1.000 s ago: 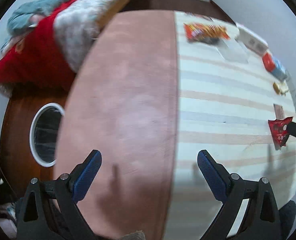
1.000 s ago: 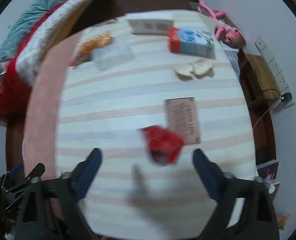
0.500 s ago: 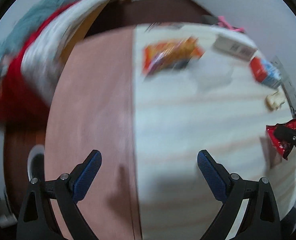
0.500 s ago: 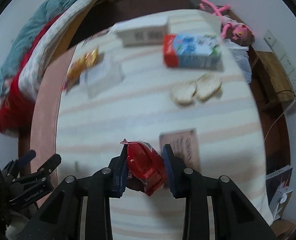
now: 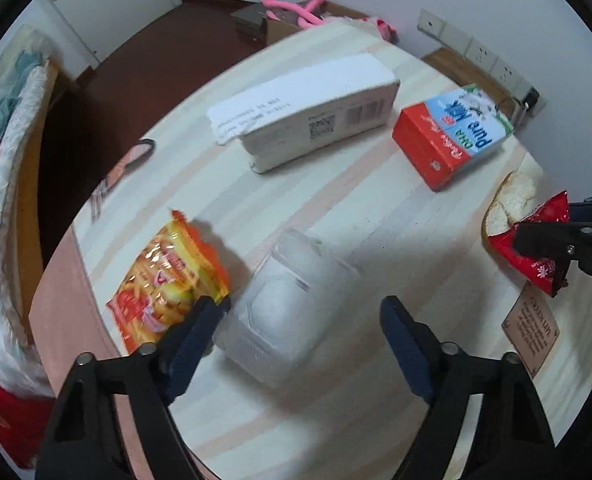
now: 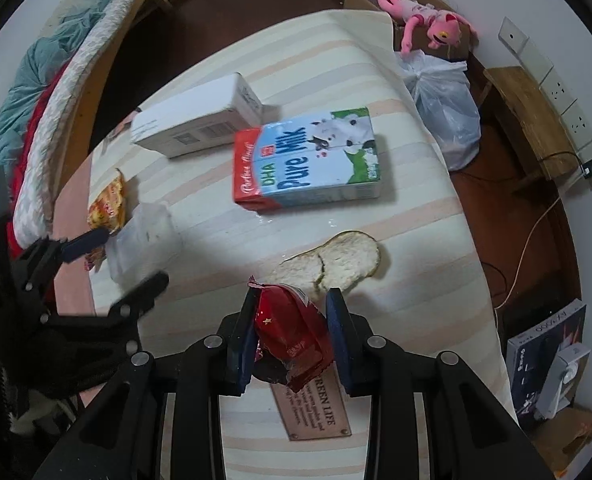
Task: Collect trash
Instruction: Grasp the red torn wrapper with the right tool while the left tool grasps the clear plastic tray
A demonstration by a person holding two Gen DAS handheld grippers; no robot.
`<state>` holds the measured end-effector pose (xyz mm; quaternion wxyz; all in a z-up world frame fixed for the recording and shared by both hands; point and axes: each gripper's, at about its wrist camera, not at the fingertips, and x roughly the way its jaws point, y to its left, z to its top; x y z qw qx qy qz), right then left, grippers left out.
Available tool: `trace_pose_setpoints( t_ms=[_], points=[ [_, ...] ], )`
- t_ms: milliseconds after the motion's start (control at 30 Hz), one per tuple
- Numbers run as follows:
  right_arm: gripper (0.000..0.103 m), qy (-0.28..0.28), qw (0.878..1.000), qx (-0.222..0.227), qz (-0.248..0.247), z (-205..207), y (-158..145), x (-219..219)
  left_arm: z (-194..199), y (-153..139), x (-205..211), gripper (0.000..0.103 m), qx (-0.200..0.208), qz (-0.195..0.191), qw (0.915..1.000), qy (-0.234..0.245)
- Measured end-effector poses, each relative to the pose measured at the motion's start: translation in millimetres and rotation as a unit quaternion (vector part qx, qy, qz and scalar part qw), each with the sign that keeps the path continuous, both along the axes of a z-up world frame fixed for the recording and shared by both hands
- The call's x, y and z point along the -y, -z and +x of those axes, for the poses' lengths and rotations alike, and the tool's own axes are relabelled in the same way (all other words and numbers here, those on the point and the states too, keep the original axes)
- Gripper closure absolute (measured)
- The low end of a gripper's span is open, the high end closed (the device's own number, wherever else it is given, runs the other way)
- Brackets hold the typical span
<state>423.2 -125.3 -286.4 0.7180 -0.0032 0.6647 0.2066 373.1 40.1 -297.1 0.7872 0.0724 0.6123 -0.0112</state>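
Note:
My right gripper (image 6: 292,300) is shut on a crumpled red snack wrapper (image 6: 292,328), held just above the striped table (image 6: 375,224). In the left wrist view the same wrapper (image 5: 543,268) hangs at the right edge. My left gripper (image 5: 301,312) points down over a clear plastic container (image 5: 292,304), which lies between its closing jaws. The left finger is close to the container's side and the right finger stands apart from it. An orange snack bag (image 5: 168,280) lies just left of the container.
A white box (image 5: 307,116) and a lying milk carton (image 6: 307,164) sit at the far side. Two pale round slices (image 6: 335,264) and a brown plaque (image 6: 315,412) lie near my right gripper. Beyond the table are a white plastic bag (image 6: 443,108) and a pink plush toy (image 6: 423,16).
My right gripper shut on the red wrapper and carried it toward the round slices. My left gripper swung from the pink table edge over to the clear container, and its jaws narrowed.

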Motion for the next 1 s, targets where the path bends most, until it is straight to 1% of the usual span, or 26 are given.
trace_pose_setpoints(
  t_ms=[33, 67, 100, 133, 200, 233, 267, 300, 367, 400, 433, 500, 633, 700, 733, 800, 867, 967, 1000],
  points=[
    [0.069, 0.001, 1.000, -0.001, -0.002, 1, 2, 1, 1, 1, 1, 0.039, -0.003, -0.003, 1.0000, -0.002],
    [0.069, 0.001, 1.000, -0.004, -0.002, 1, 5, 2, 1, 2, 0, 0.042, -0.005, -0.008, 0.9999, -0.006],
    [0.069, 0.001, 1.000, -0.006, -0.002, 0, 7, 3, 2, 1, -2, 0.050, -0.006, -0.016, 0.9997, -0.015],
    [0.069, 0.001, 1.000, -0.007, -0.003, 0, 8, 4, -1, 0, -2, 0.051, -0.009, -0.026, 0.9992, -0.029],
    [0.069, -0.001, 1.000, -0.009, -0.001, -3, 11, 6, -8, 1, -6, 0.053, -0.016, -0.033, 0.9971, -0.066],
    [0.069, -0.003, 1.000, -0.010, -0.002, -5, 12, 7, -14, 3, -13, 0.053, -0.024, -0.042, 0.9942, -0.096],
    [0.069, -0.005, 1.000, -0.011, -0.001, -7, 12, 7, -22, 5, -20, 0.053, -0.038, -0.057, 0.9872, -0.144],
    [0.069, -0.009, 1.000, -0.014, -0.001, -10, 13, 8, -31, 6, -26, 0.053, -0.043, -0.087, 0.9788, -0.180],
    [0.069, -0.015, 1.000, -0.020, 0.000, -15, 14, 9, -42, 7, -30, 0.053, -0.034, -0.140, 0.9681, -0.205],
    [0.069, -0.019, 1.000, -0.022, -0.002, -17, 15, 9, -46, 8, -31, 0.052, -0.027, -0.152, 0.9668, -0.204],
    [0.069, -0.024, 0.999, -0.024, -0.007, -19, 17, 8, -49, 10, -29, 0.051, -0.018, -0.153, 0.9682, -0.197],
    [0.069, -0.025, 0.999, -0.022, -0.010, -20, 18, 8, -53, 10, -23, 0.050, -0.005, -0.143, 0.9737, -0.177],
    [0.068, -0.027, 0.999, -0.019, -0.015, -21, 19, 6, -58, 12, -5, 0.050, 0.007, -0.105, 0.9844, -0.141],
    [0.068, -0.028, 0.999, -0.016, -0.020, -22, 19, 5, -62, 13, 6, 0.054, 0.008, -0.068, 0.9889, -0.132],
    [0.069, -0.031, 0.999, -0.013, -0.023, -23, 19, 3, -58, 15, 10, 0.057, 0.012, -0.062, 0.9894, -0.131],
    [0.069, -0.034, 0.999, -0.003, -0.026, -26, 16, 3, -61, 15, 15, 0.057, 0.014, -0.053, 0.9887, -0.140],
    [0.071, -0.038, 0.999, 0.007, -0.028, -31, 12, 2, -72, 10, 14, 0.058, 0.021, -0.035, 0.9857, -0.163],
    [0.072, -0.045, 0.998, 0.029, -0.025, -43, -1, 2, -97, -7, 18, 0.058, 0.058, -0.014, 0.9795, -0.192],
    [0.072, -0.047, 0.998, 0.036, -0.023, -48, -6, 2, -107, -14, 19, 0.058, 0.073, -0.007, 0.9761, -0.205]
  ],
)
